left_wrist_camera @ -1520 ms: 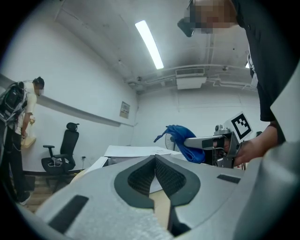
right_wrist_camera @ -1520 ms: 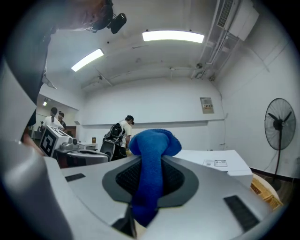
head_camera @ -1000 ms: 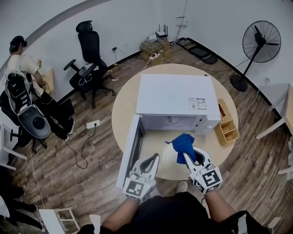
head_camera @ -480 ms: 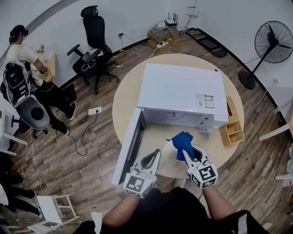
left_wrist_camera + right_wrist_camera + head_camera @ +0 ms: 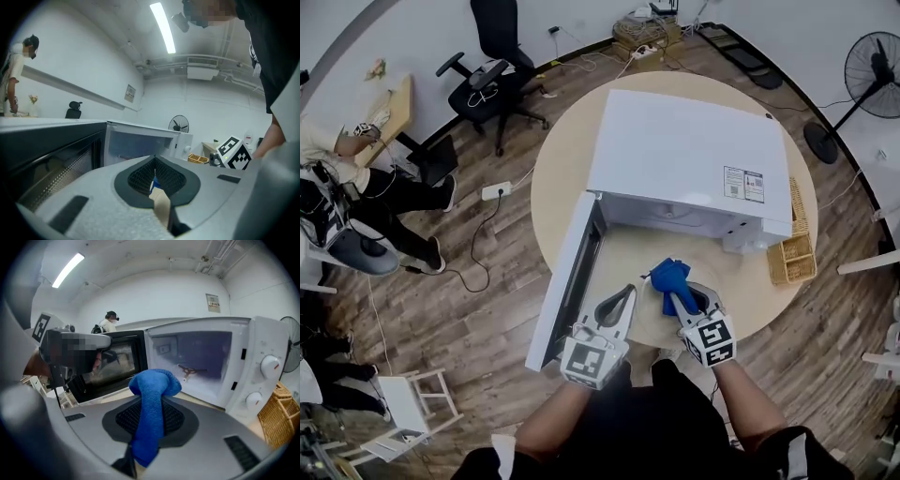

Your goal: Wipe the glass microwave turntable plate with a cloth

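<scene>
Head view: round tan table (image 5: 558,202), wood floor (image 5: 469,319); right gripper (image 5: 686,295) fingers clamped on blue cloth (image 5: 667,277), left gripper (image 5: 628,292) fingers together.

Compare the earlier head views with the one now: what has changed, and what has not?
Hardly anything: the right gripper stays shut on the blue cloth beside the left gripper, at the plate, with only slight drift. Nothing was taken or released. The microwave stays open; its shift in the frame looks like head movement.
</scene>
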Demonstrator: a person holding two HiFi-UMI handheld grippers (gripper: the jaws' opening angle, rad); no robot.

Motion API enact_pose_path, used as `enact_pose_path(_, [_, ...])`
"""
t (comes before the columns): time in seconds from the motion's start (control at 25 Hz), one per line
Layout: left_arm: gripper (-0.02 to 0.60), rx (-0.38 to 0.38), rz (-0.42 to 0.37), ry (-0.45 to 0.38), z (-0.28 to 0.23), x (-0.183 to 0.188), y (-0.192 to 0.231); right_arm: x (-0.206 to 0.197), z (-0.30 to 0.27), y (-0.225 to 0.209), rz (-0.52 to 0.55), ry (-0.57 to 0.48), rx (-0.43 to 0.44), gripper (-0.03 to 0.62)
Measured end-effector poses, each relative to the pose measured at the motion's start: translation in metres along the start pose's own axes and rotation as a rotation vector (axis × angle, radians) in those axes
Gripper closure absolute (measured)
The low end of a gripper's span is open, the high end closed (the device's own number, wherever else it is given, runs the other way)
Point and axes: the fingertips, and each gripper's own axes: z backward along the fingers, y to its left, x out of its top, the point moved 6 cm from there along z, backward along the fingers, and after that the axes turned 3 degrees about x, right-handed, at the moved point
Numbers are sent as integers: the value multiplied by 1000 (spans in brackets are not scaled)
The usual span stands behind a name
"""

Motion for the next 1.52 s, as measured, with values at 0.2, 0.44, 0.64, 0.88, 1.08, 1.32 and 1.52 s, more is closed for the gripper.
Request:
enact_pose_path(0.2, [575,23,23,28,2,-18,9,-19,-23,3,20,76,20,519])
enact_pose_path(0.44, [575,55,67,54,2,-41,10,-34,-53,6,41,147,29,516])
enact_pose_path(0.64, [575,79,87,56,2,-55,12,-43,-74,19,81,207,75,516])
enact_pose_path(0.88, [575,89,101,61,8,-68,8,-50,-84,28,166,239,77,514])
enact_pose_path(1.08, [575,98,91,61,13,-79,7,-50,-85,29,187,234,69,514])
enact_pose_path(1.32, [575,92,73,70,13,-81,2,-51,-82,24,223,220,35,514])
enact_pose_path(1.52, [575,93,64,85,14,-81,0,-52,-76,6,206,236,-21,514])
